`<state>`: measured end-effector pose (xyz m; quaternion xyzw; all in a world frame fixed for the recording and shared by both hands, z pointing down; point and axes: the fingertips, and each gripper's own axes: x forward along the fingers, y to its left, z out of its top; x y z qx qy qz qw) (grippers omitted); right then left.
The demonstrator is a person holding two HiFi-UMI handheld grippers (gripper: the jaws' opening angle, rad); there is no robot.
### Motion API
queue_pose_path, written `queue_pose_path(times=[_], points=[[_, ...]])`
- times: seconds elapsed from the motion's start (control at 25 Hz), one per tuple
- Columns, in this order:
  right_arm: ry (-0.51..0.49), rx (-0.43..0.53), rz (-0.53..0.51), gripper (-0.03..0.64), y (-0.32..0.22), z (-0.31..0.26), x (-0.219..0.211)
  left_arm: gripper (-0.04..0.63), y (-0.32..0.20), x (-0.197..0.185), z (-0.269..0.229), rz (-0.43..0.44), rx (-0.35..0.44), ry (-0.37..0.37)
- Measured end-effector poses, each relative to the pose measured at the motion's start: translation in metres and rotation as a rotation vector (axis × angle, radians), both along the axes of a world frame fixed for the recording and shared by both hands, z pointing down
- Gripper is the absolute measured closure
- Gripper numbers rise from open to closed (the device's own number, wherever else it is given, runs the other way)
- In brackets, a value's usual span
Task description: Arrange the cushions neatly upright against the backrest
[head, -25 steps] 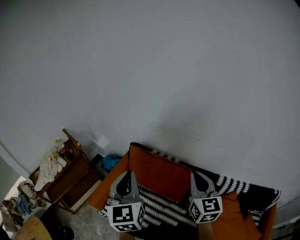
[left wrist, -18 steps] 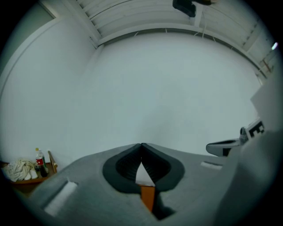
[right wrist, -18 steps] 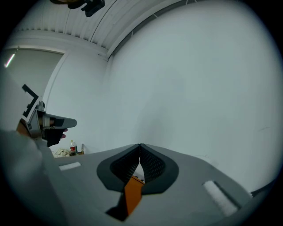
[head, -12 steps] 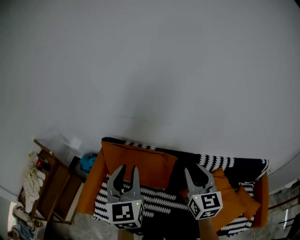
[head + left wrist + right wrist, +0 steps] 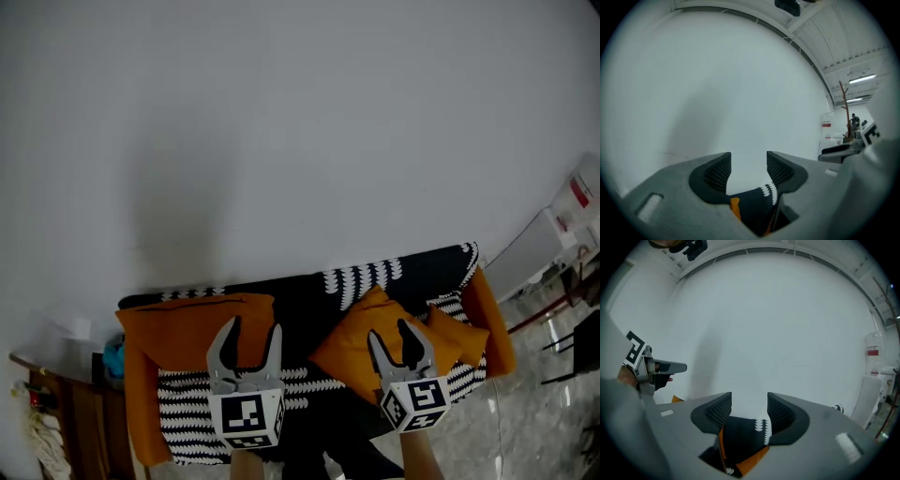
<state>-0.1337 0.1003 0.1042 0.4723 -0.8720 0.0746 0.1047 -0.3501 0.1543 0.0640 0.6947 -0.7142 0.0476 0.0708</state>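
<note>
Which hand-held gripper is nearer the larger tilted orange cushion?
Right. The right hand-held gripper is in front of the tilted cushion; the left hand-held gripper is off to its left. Both have just been opening, jaws empty.

Sofa [image 5: 141,417] stands against wall [image 5: 281,141]. Left cushion [image 5: 187,328] sits at left end, against backrest [image 5: 300,292]. Middle cushion [image 5: 352,342] is right of centre on seat. Small cushion [image 5: 457,330] lies just right of it, beside right arm [image 5: 489,323]. Cabinet [image 5: 70,422] stands left of sofa.
</note>
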Motion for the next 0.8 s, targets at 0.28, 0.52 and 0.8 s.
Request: queue_pose_path(times=[0.28, 0.52, 0.8], points=[[0.021, -0.017, 0.208, 0.365, -0.007, 0.02, 0.116, 0.34, -0.054, 0.093, 0.023, 0.196, -0.031, -0.025], [0.027, -0.077, 0.283, 0.357, -0.011, 0.048, 0.207, 0.331, -0.082, 0.167, 0.041, 0.265, -0.083, -0.053], [0.039, -0.148, 0.314, 0.356, -0.032, 0.083, 0.292, 0.331, -0.115, 0.238, 0.067, 0.278, -0.147, -0.067]])
